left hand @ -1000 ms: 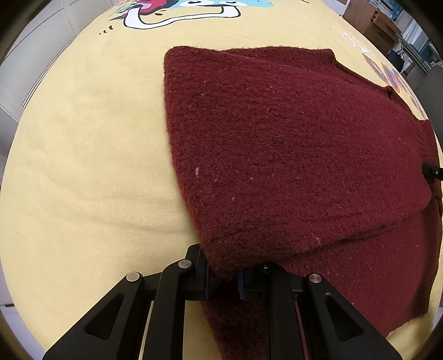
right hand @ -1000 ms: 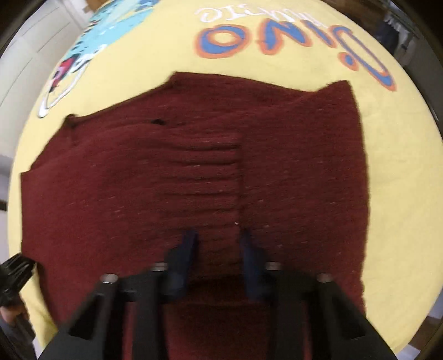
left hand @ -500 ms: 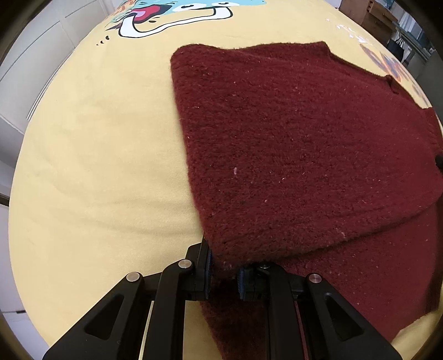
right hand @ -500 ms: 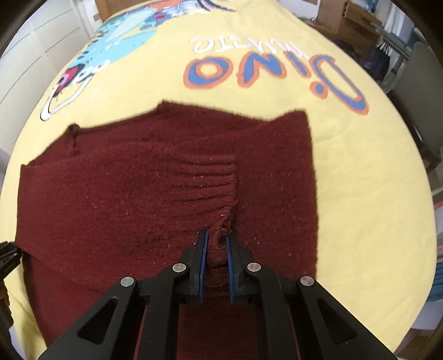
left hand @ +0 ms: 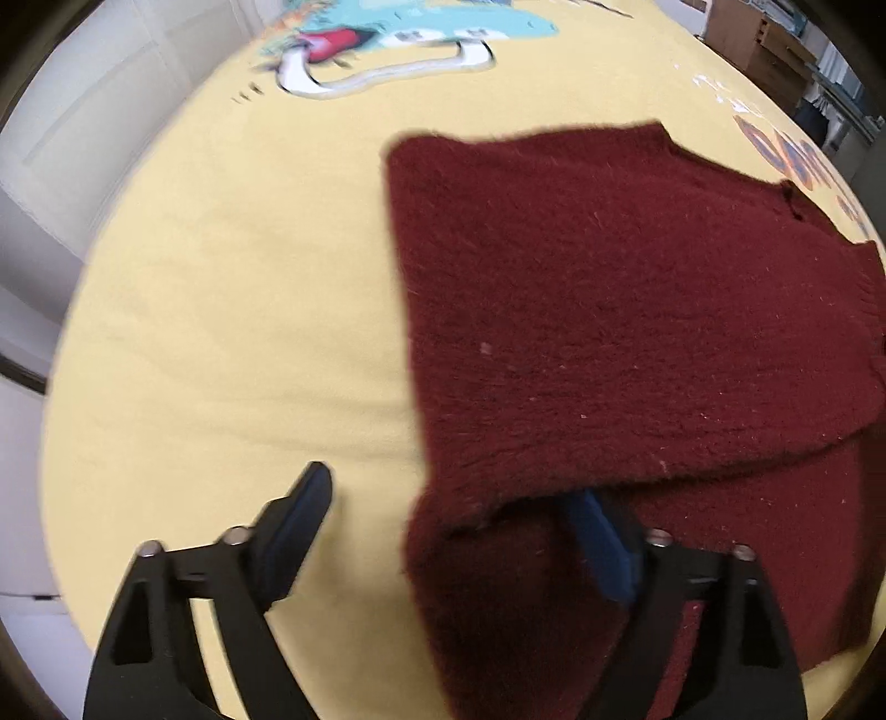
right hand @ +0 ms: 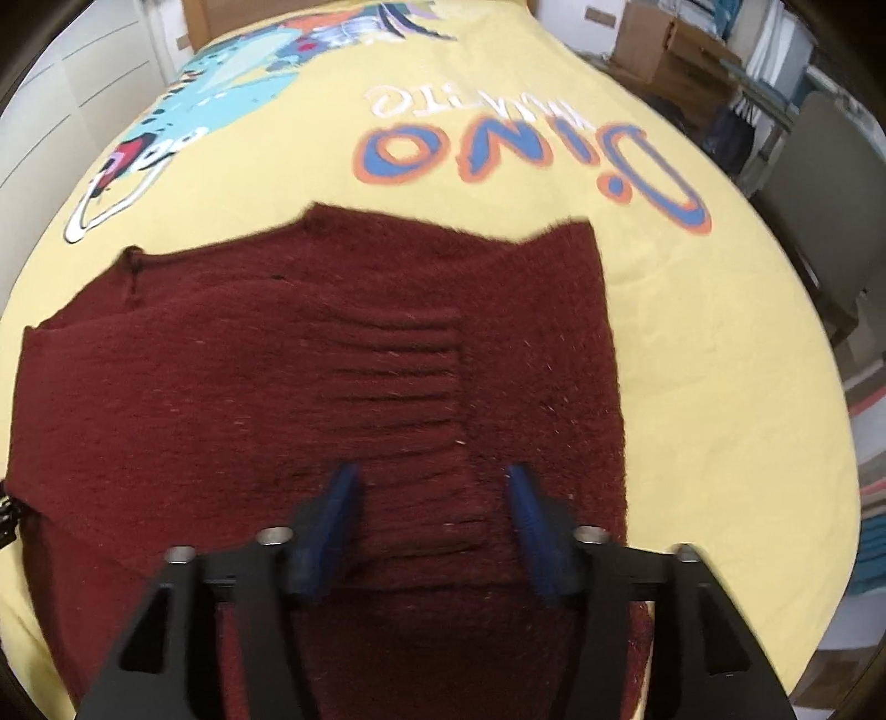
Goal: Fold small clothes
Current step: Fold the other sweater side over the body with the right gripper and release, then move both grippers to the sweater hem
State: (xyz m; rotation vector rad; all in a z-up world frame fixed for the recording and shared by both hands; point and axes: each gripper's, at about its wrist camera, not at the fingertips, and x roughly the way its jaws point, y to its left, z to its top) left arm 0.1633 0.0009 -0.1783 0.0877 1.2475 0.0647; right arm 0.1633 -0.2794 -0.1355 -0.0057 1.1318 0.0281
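A dark red knitted sweater lies on the yellow printed blanket, with one part folded over the rest. It also shows in the right wrist view, with a ribbed cuff lying on top. My left gripper is open at the sweater's near folded corner; its right finger is partly under the fold's edge. My right gripper is open just above the ribbed cuff. Neither holds cloth.
The blanket carries a cartoon dinosaur print and "Dino" lettering. White cupboards stand to the left. Cardboard boxes and a chair stand beyond the right side.
Both grippers were shut on the sweater half a second ago and have opened, letting the fold drop. Both cameras have pulled back a little.
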